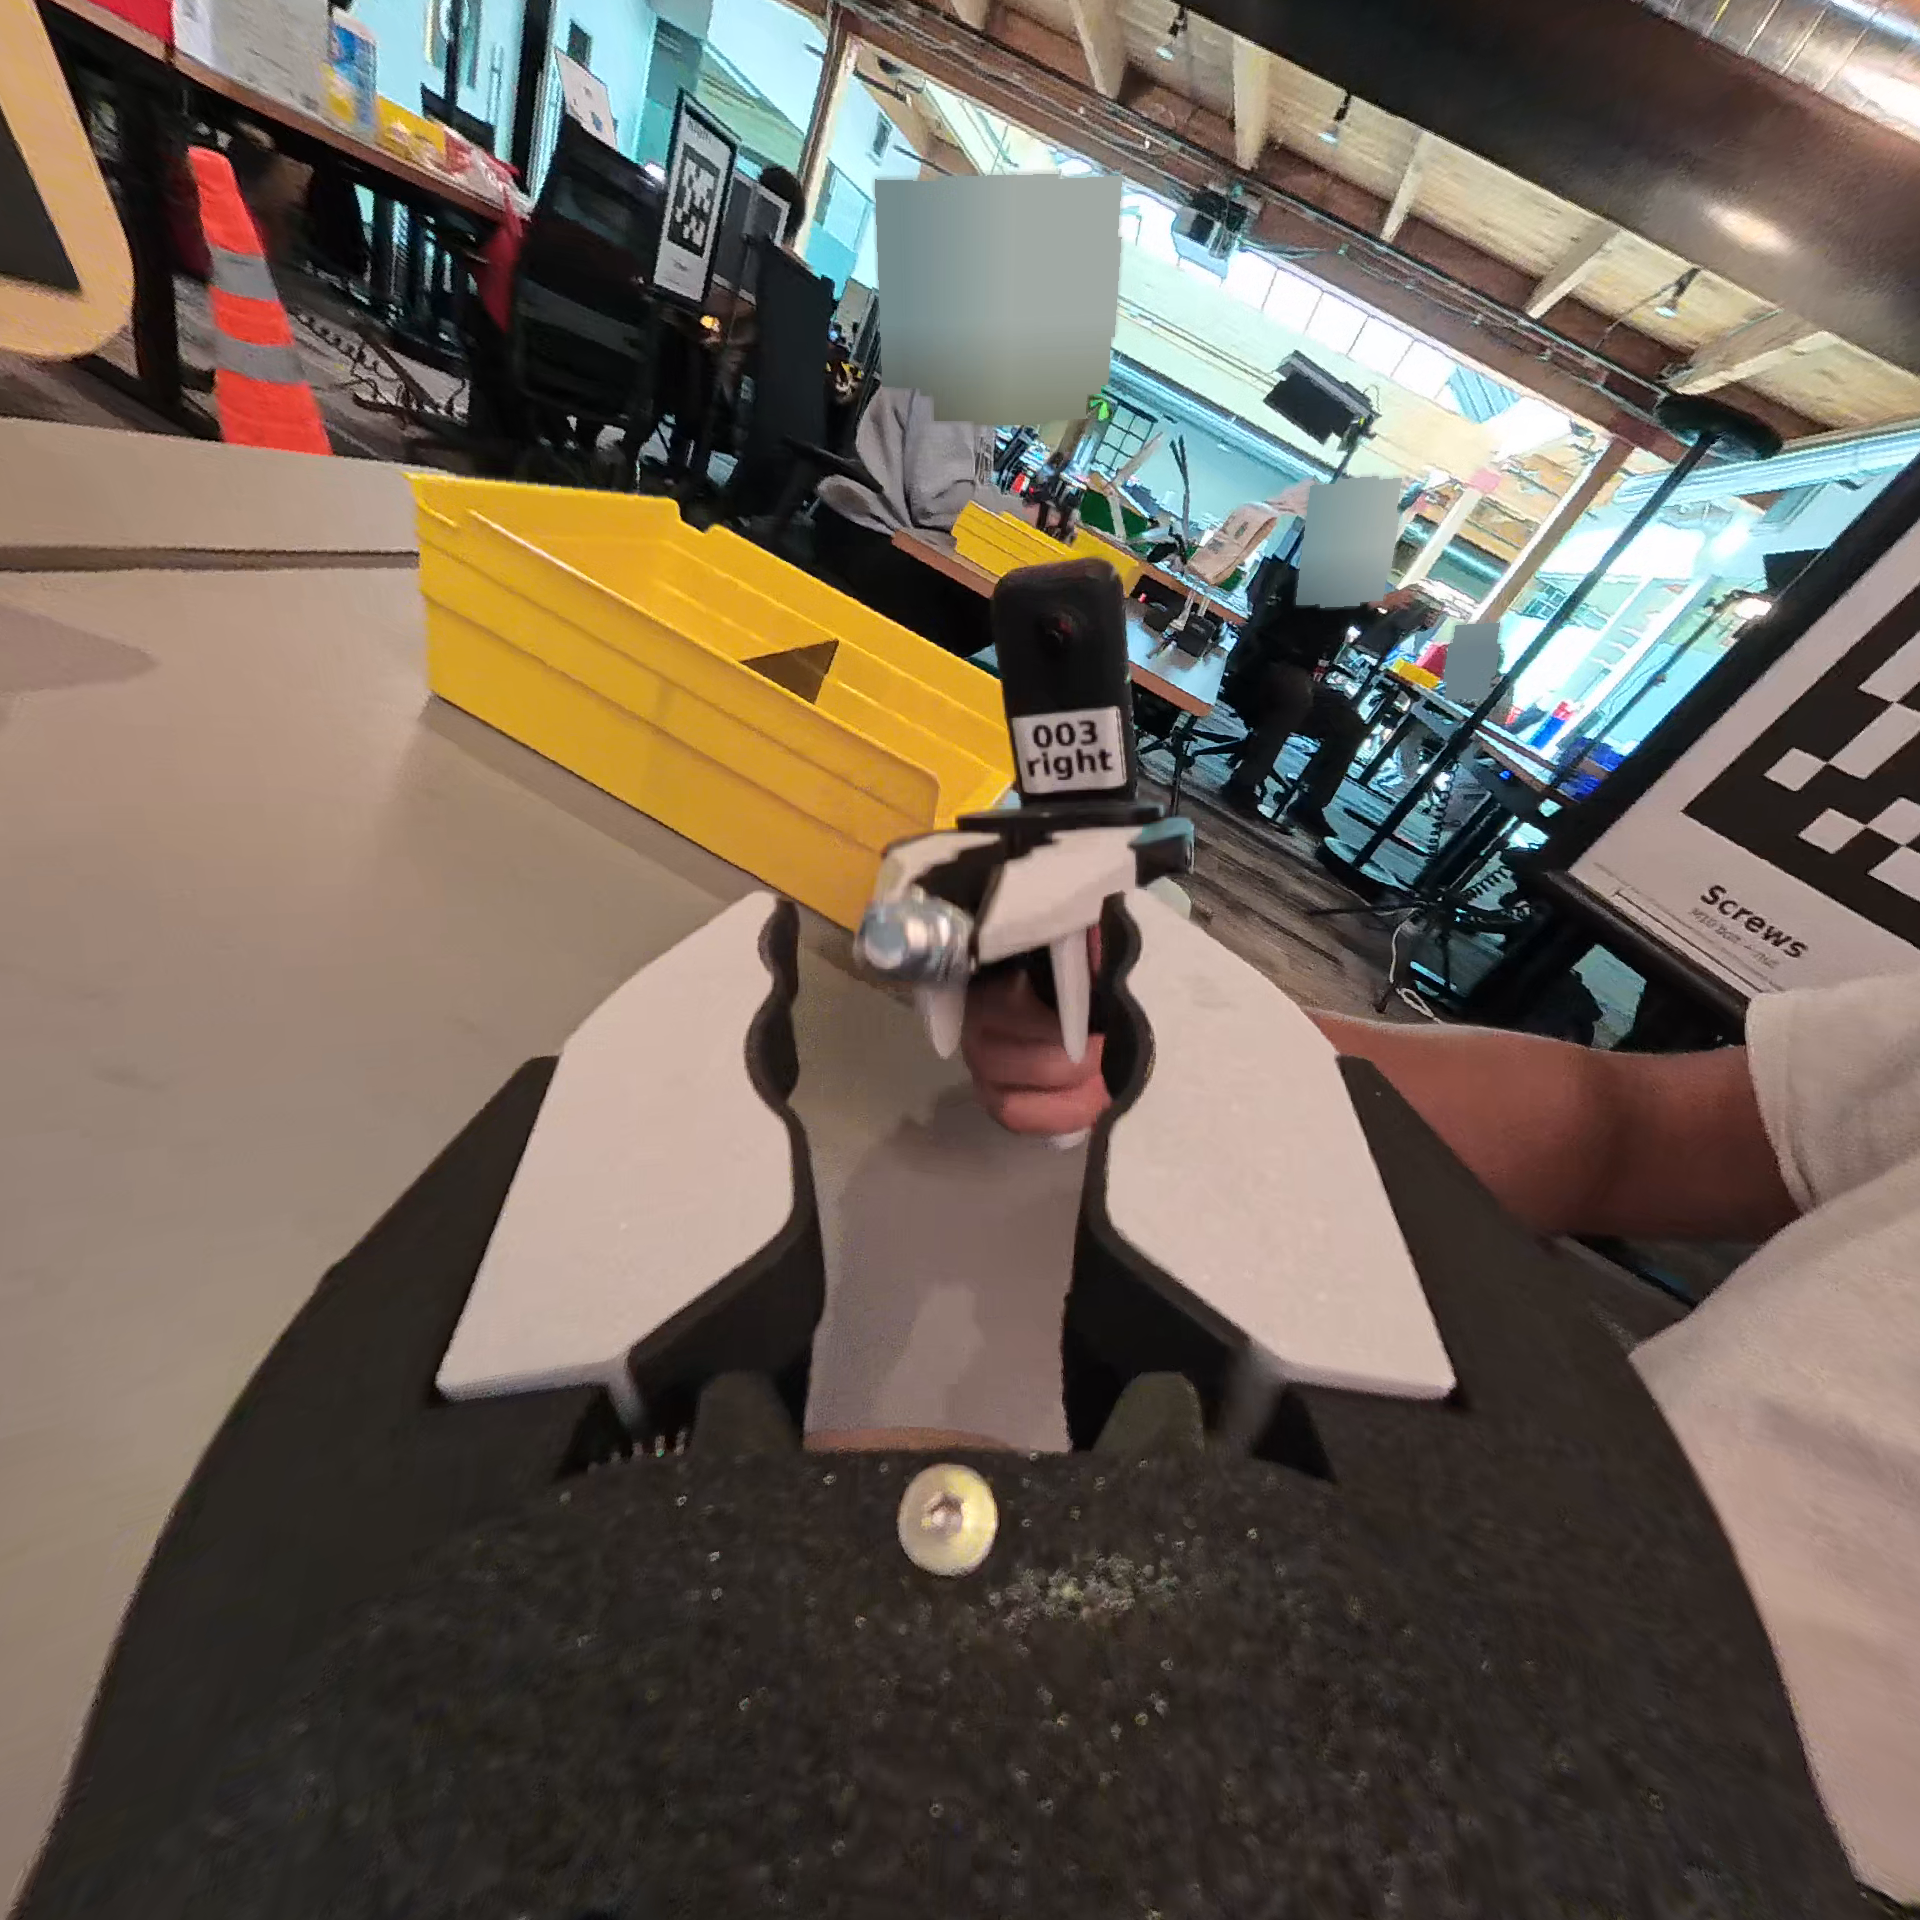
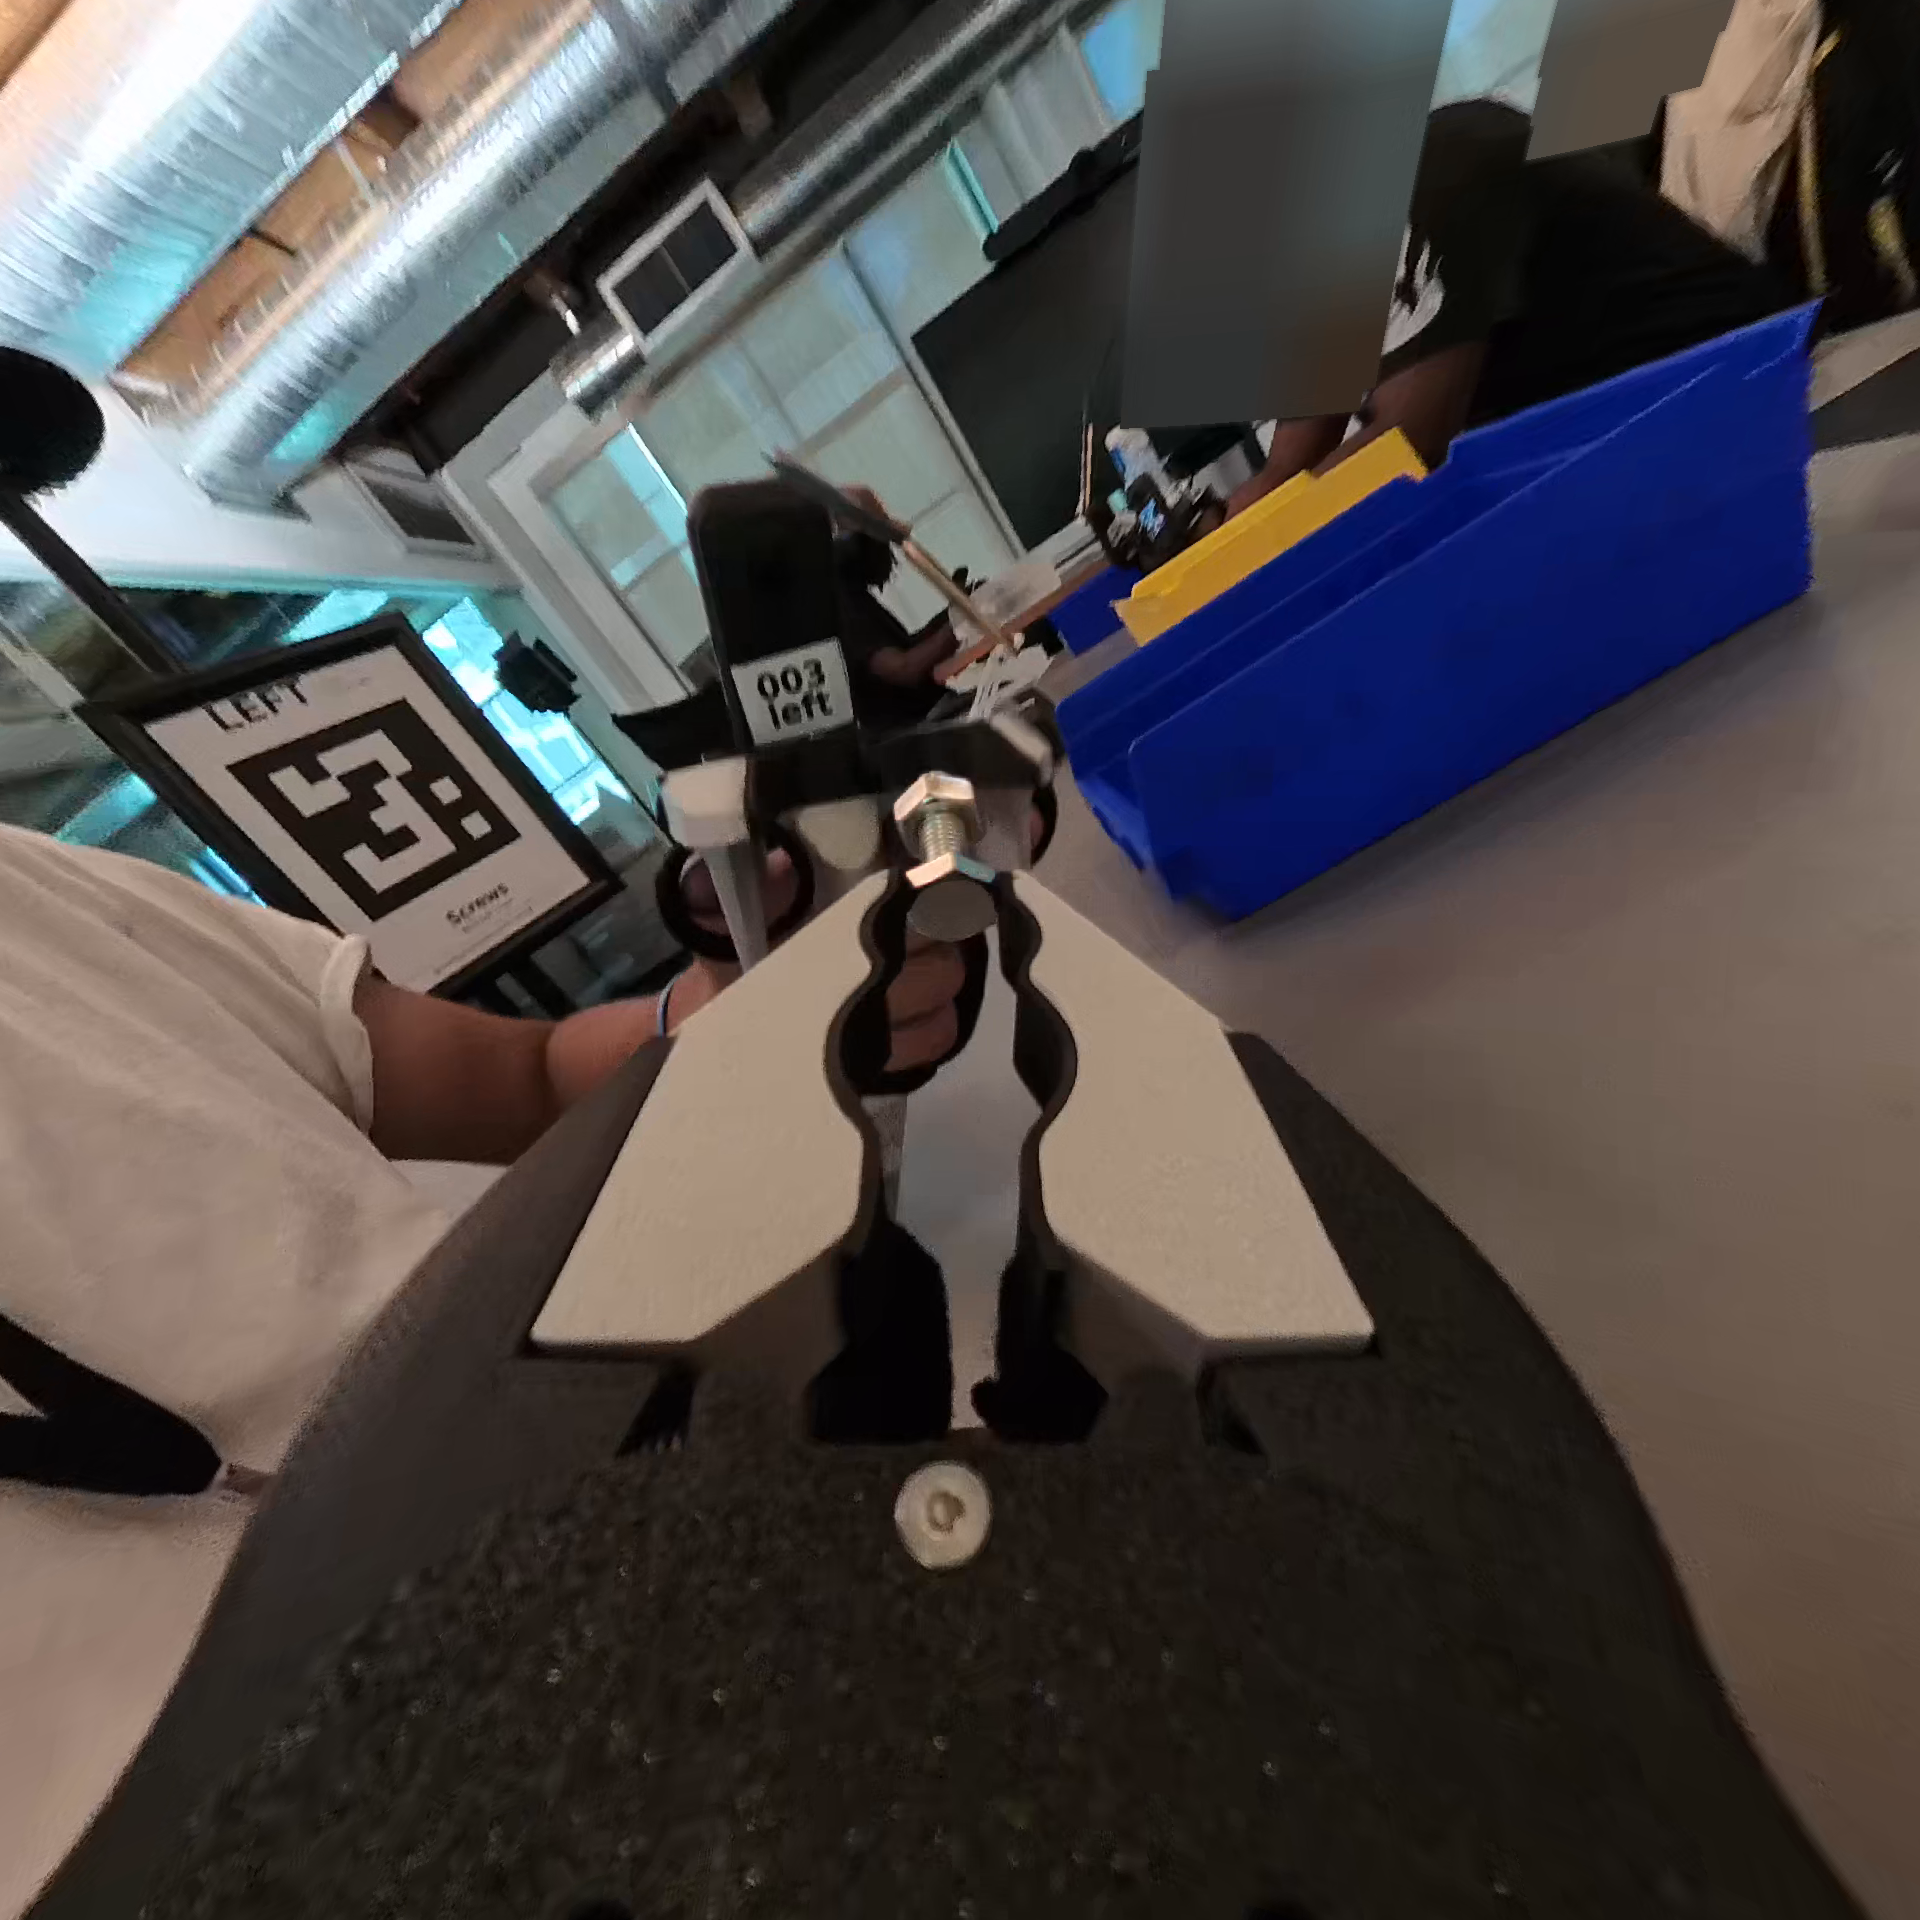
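Note:
My right gripper (image 2: 948,902) is shut on the head of a silver hex bolt (image 2: 943,916). The bolt's threaded shaft points away from the gripper, with a silver nut (image 2: 935,802) on its far end. My left gripper (image 1: 954,909) is open and faces the right one. The left wrist view shows the bolt and nut (image 1: 914,935) in the right gripper's tips, in the gap between my left fingers (image 1: 665,1122), with no pad pressing on it. In the right wrist view the left gripper (image 2: 862,790) stands open just behind the nut.
A yellow bin (image 1: 665,665) lies on the grey table (image 1: 260,935) beyond the left gripper. A blue bin (image 2: 1455,644) stands on the table to the right. Black-and-white marker boards (image 1: 1818,748) (image 2: 364,790), an orange cone (image 1: 249,312) and seated people are behind. Both grippers' tips are close together, under 4 cm apart.

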Motion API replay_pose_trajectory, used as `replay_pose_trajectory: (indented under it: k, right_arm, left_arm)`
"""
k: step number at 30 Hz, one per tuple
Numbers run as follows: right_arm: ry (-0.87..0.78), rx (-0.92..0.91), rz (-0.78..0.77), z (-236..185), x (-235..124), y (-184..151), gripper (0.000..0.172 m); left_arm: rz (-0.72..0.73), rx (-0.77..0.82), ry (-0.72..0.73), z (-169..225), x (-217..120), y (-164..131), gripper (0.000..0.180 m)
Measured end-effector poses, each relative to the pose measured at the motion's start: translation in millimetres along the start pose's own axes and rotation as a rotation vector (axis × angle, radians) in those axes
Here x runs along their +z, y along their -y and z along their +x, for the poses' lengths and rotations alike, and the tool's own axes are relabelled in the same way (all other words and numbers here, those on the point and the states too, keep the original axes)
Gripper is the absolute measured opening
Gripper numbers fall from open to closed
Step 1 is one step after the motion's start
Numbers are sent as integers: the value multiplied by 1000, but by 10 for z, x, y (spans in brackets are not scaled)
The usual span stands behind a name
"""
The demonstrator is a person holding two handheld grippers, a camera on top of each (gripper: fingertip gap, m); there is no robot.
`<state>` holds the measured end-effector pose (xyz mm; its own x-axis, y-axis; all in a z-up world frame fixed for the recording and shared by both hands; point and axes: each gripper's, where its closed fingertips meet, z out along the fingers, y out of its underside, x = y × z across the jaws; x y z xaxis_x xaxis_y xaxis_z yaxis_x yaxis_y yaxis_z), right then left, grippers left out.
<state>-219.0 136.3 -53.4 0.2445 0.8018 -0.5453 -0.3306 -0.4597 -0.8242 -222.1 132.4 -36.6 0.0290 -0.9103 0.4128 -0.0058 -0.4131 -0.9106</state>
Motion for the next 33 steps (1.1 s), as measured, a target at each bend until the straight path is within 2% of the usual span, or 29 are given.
replay_pose_trajectory:
  k: [3,4,7,10,16,19,24,26,29,33]
  right_arm:
    - [-18,-13,-31,24,58,-67,17]
    - [-18,-15,-19,28,47,-43,17]
    - [-46,-18,36,79,-36,74,17]
    - [-30,-9,50,64,-74,113,16]
    - [-38,-7,12,50,12,16,17]
    - [-43,1,15,55,31,16,17]
    - [0,52,26,-11,67,4,16]
    - [22,77,17,-28,75,-18,17]
    - [71,100,-40,-70,67,-97,17]
    - [72,18,-183,-87,21,-274,18]
  left_arm:
    - [-19,12,-41,73,-2,-23,53]
    - [-36,19,-51,94,-8,-55,57]
    - [-168,33,-181,249,-69,-278,47]
    - [-218,68,-71,81,-40,-391,48]
    - [-94,159,-38,52,-54,-191,50]
    - [-123,258,12,36,-29,-258,45]
    - [-195,433,163,-126,-9,-357,20]
    - [-197,478,172,-125,-35,-341,18]
    - [-237,467,100,-69,-75,-364,18]
    - [-291,550,67,-45,-152,-387,18]
